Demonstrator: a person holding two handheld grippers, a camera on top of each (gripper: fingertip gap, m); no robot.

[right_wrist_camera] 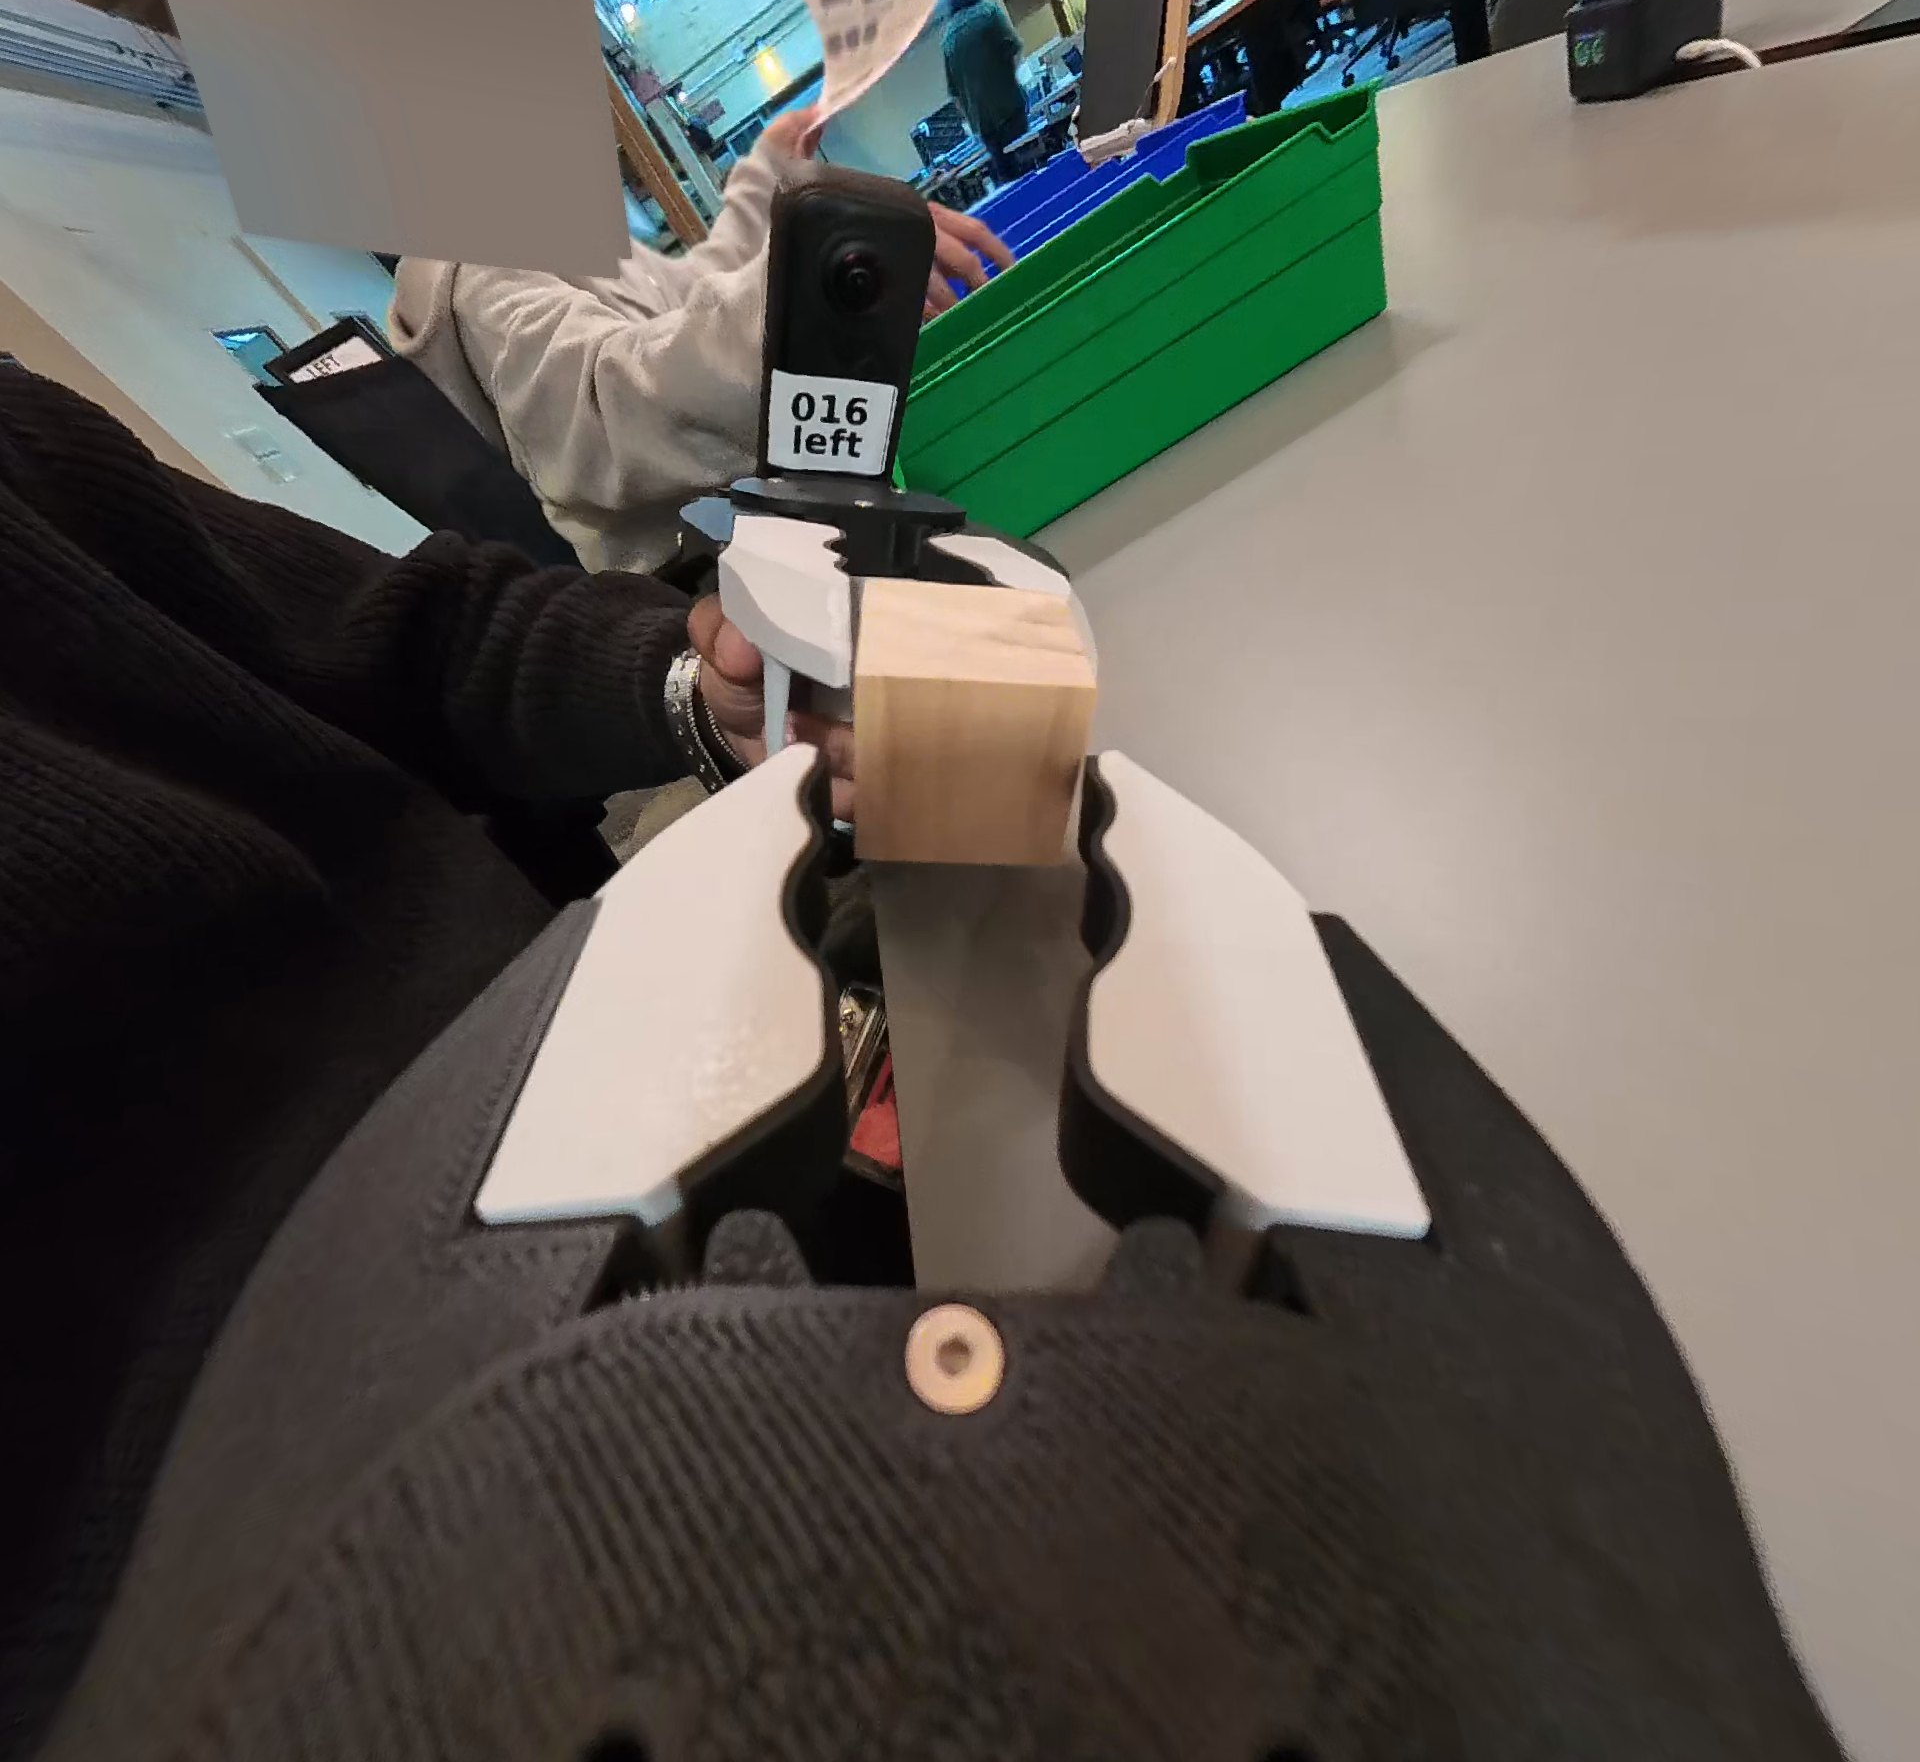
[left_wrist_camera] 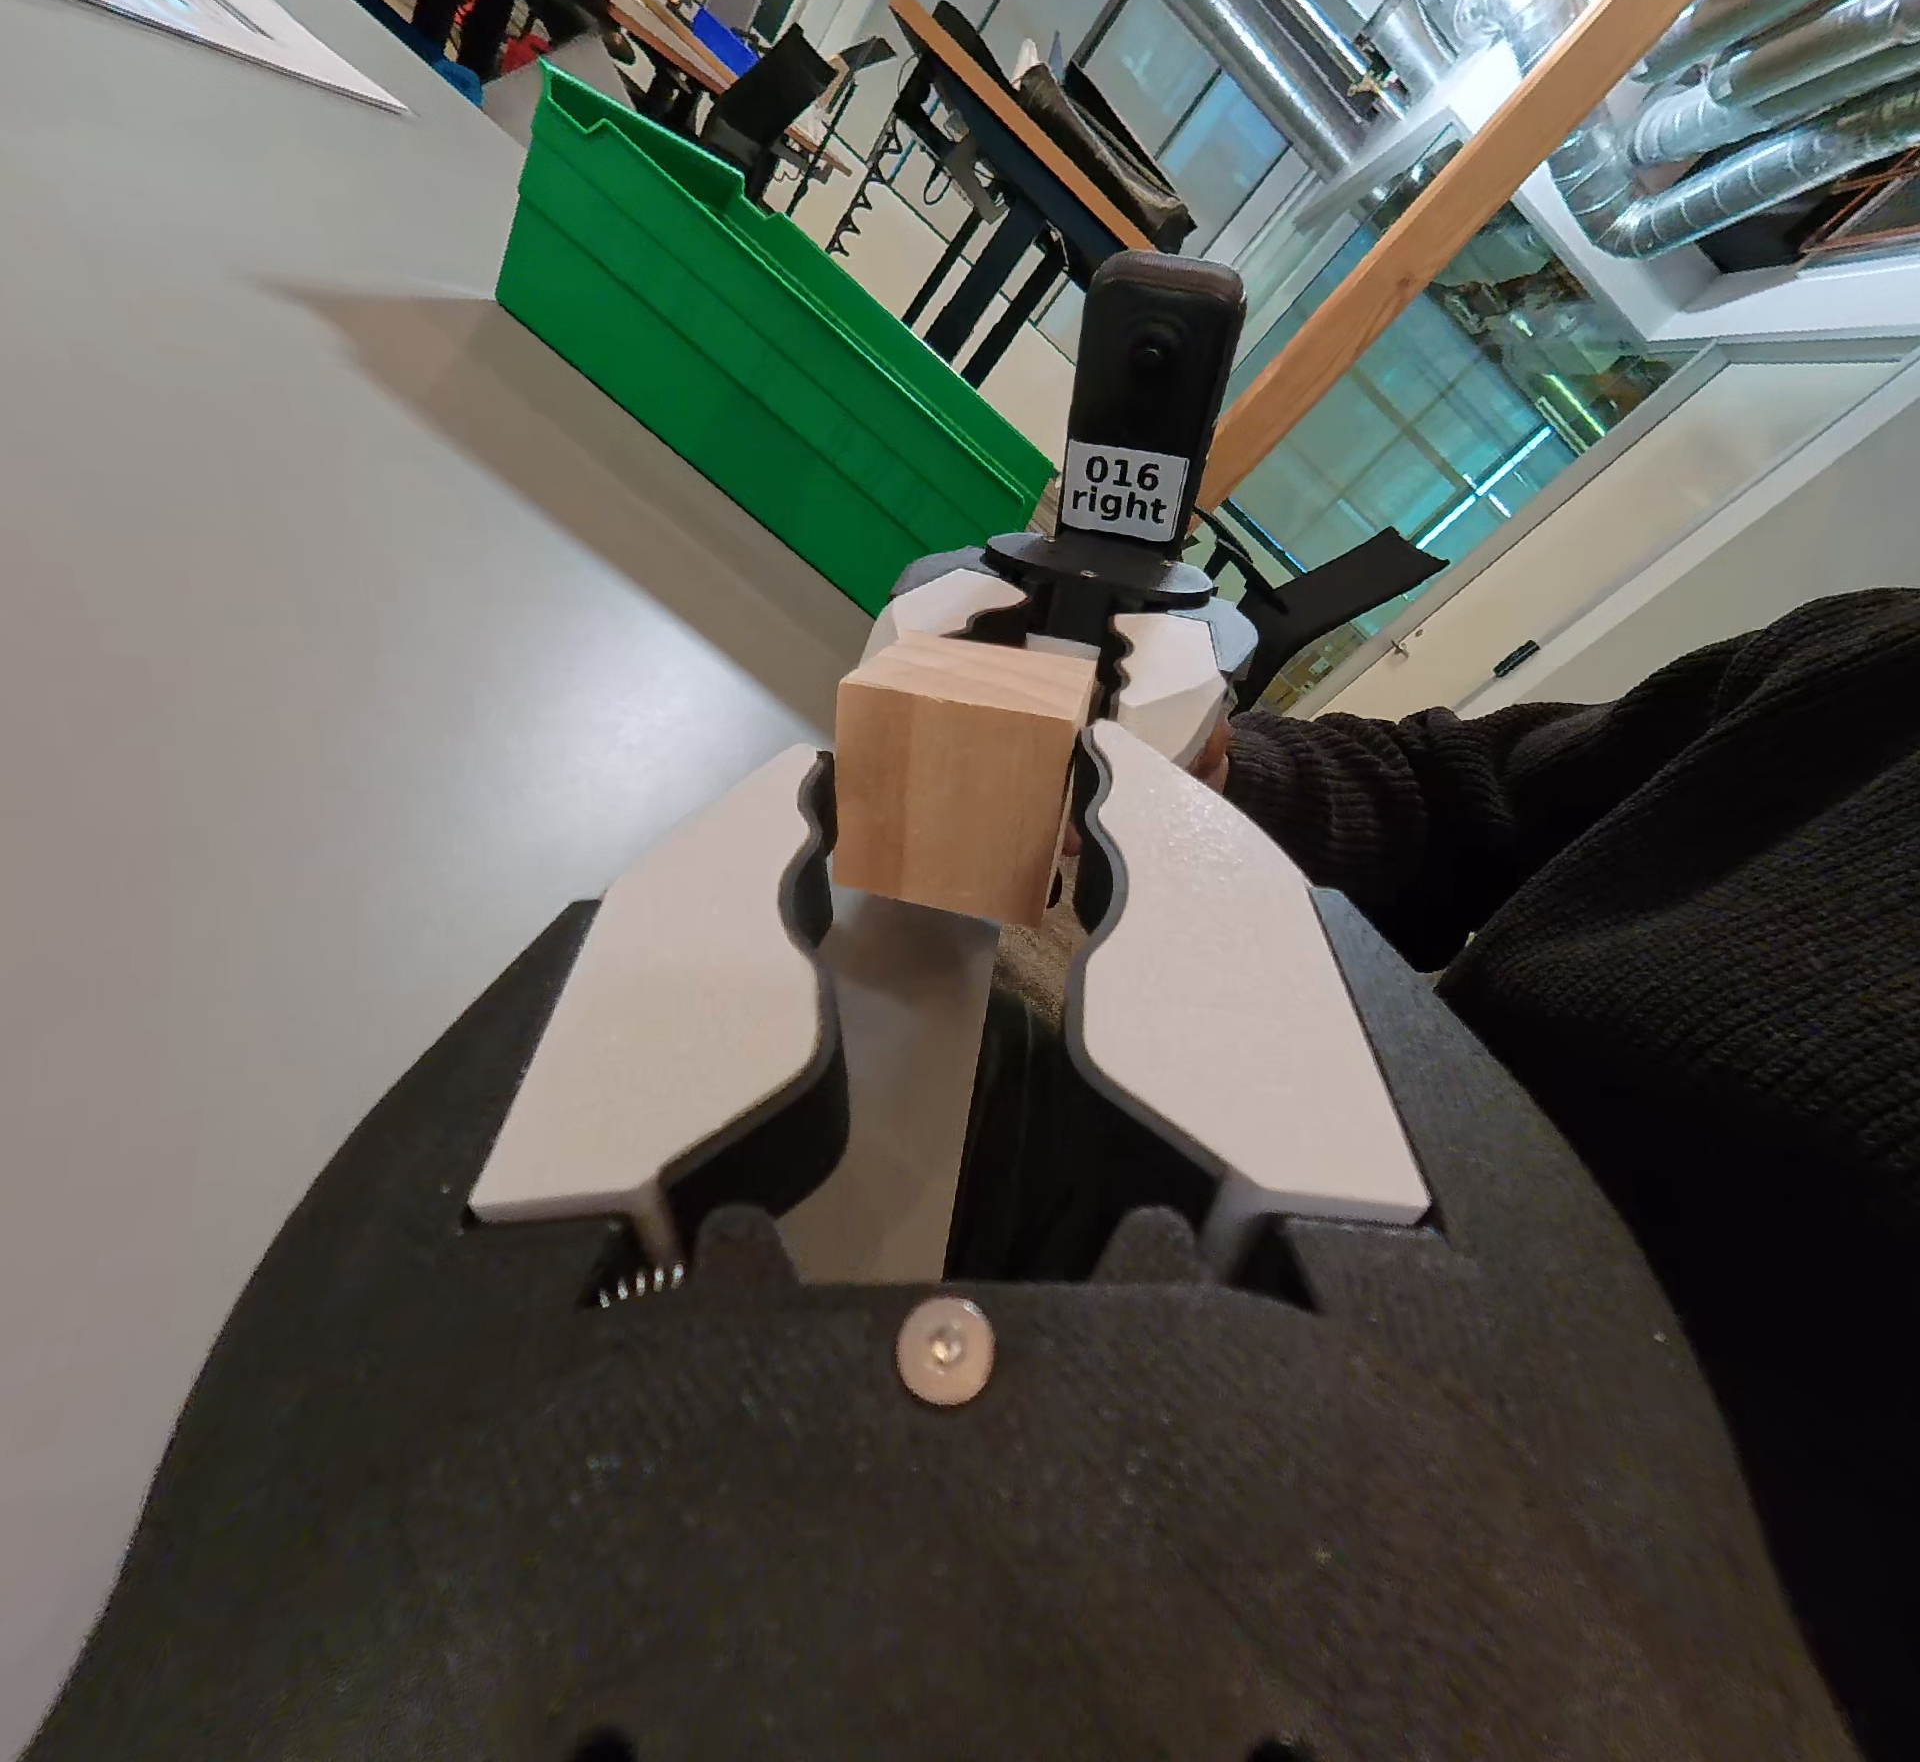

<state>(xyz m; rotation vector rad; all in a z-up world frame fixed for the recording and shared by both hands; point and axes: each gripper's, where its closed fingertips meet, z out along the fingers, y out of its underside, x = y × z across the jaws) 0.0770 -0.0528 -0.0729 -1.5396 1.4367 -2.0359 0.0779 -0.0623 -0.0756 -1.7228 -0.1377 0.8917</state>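
Wooden cube [left_wrist_camera: 961,793] sits between both tongs [left_wrist_camera: 951,798] [right_wrist_camera: 961,793], facing tip-to-tip.

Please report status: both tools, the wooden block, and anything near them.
Left tool and right tool face each other, both around the wooden block; grip contact unclear. Block above grey table edge. Green bin behind, apart.

A pale grey table [left_wrist_camera: 312,673] fills the foreground, with a green plastic bin [left_wrist_camera: 748,341] standing on it near its far edge and a small black device [right_wrist_camera: 1642,29] at another corner. Beyond stand long wood-topped desks [left_wrist_camera: 1018,123] on black legs, with black chairs [left_wrist_camera: 769,102] and blue bins [right_wrist_camera: 1101,174] among them. Silver ventilation ducts [left_wrist_camera: 1714,102] and a slanting wooden beam [left_wrist_camera: 1455,206] run overhead beside glass partitions [left_wrist_camera: 1455,424] that glow teal.
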